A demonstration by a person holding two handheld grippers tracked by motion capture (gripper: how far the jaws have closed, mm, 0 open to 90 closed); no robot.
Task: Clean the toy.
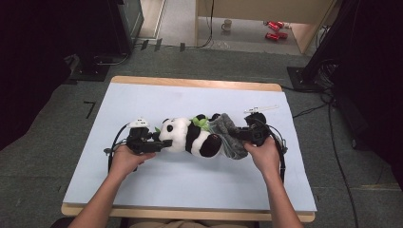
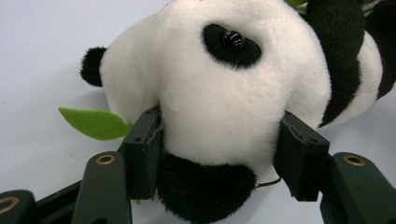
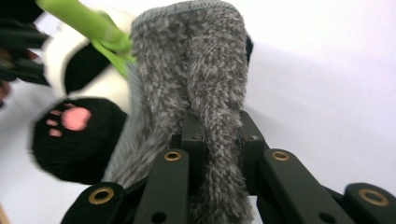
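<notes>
Plush panda [image 2: 233,93]: head grasped between left gripper [image 2: 219,154] fingers. Grey fuzzy sock [image 3: 201,93]: fold clenched by right gripper [image 3: 217,149] fingers. Advice: hold head steady, pull sock evenly over feet.

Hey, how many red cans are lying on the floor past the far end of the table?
2. Both lie on the floor beyond the table's far edge, toward the right: one red can farther back, the other red can just in front of it. More may be hidden behind the wooden panel.

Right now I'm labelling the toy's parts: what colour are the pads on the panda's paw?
Pink pads on a black paw, clearest in the right gripper view.
</notes>
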